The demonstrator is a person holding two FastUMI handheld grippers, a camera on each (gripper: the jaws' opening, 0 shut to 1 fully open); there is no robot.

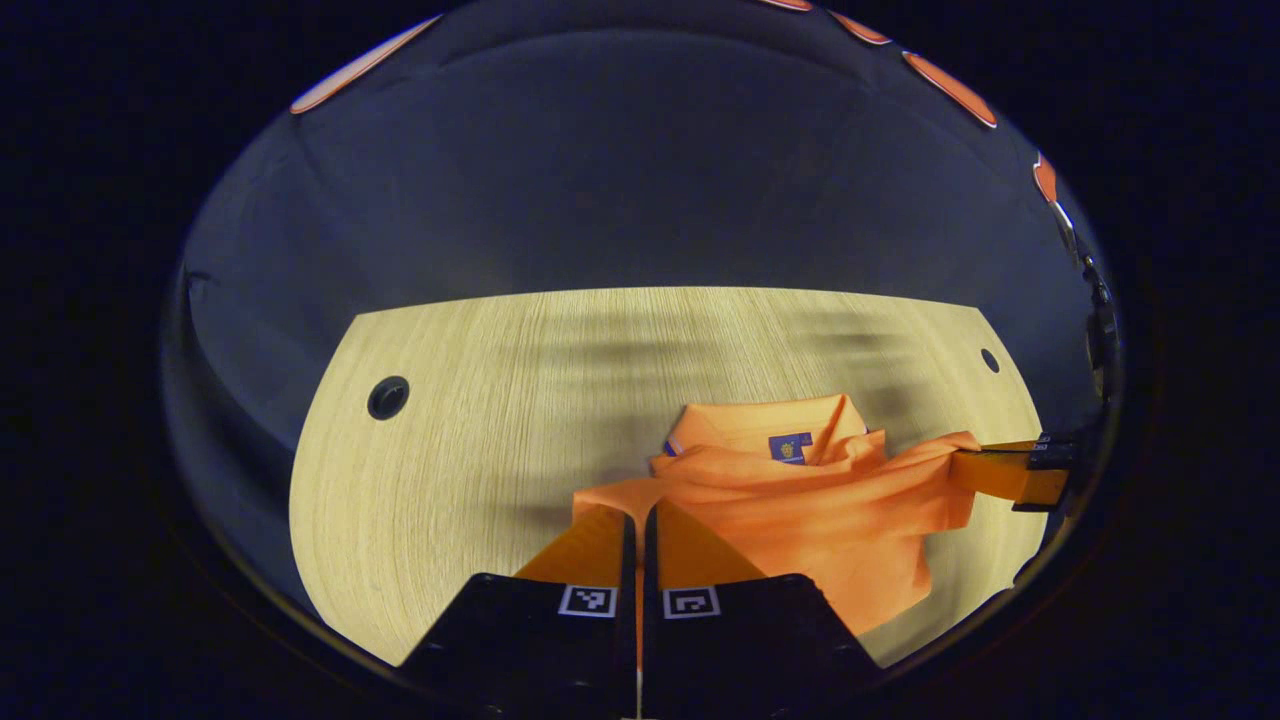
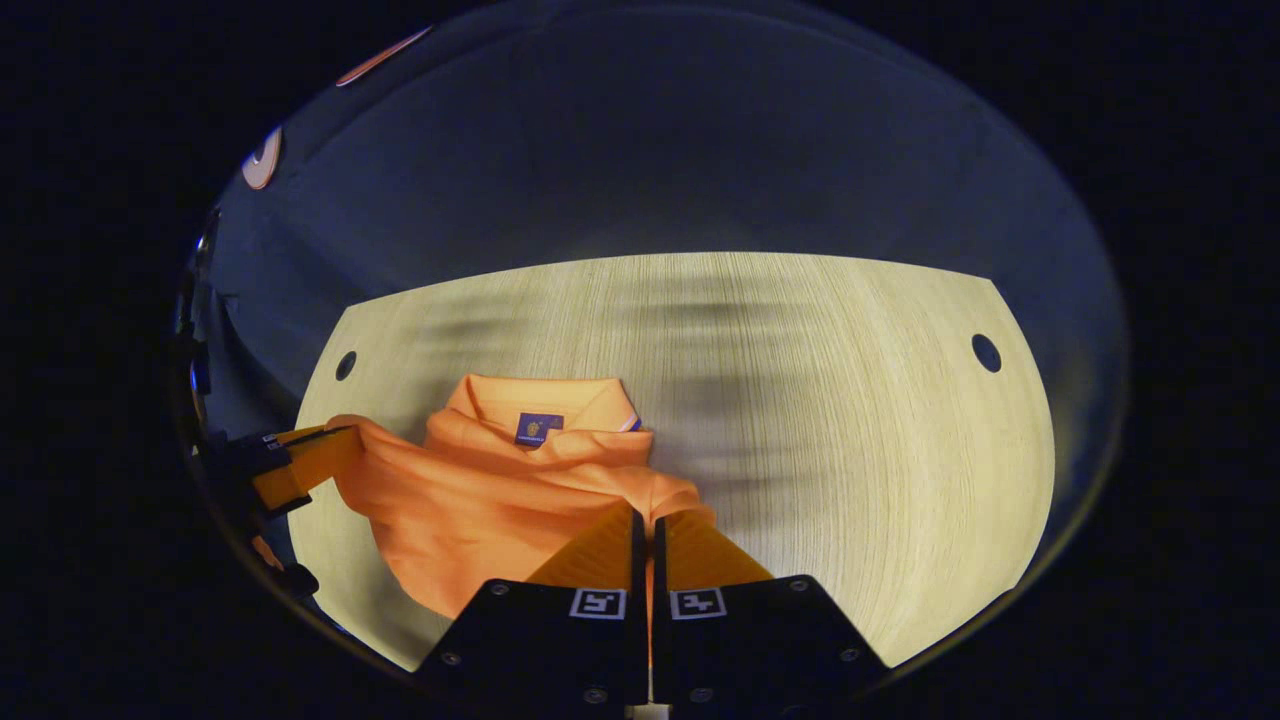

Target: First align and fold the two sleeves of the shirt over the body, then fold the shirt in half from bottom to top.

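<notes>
An orange polo shirt lies bunched on the wooden table, its collar at the far side with a blue tag inside. My left gripper is shut on an edge of the fabric, held up over the near side of the shirt. In the same view my right gripper pinches another edge, stretched out to the right. In the right gripper view, the right gripper is shut on the shirt, and the left gripper grips it at the far left. The collar lies flat beyond.
The table has round holes near its far corners. Bare wood stretches beyond and beside the shirt. Dark cloth walls close in behind the table's far edge.
</notes>
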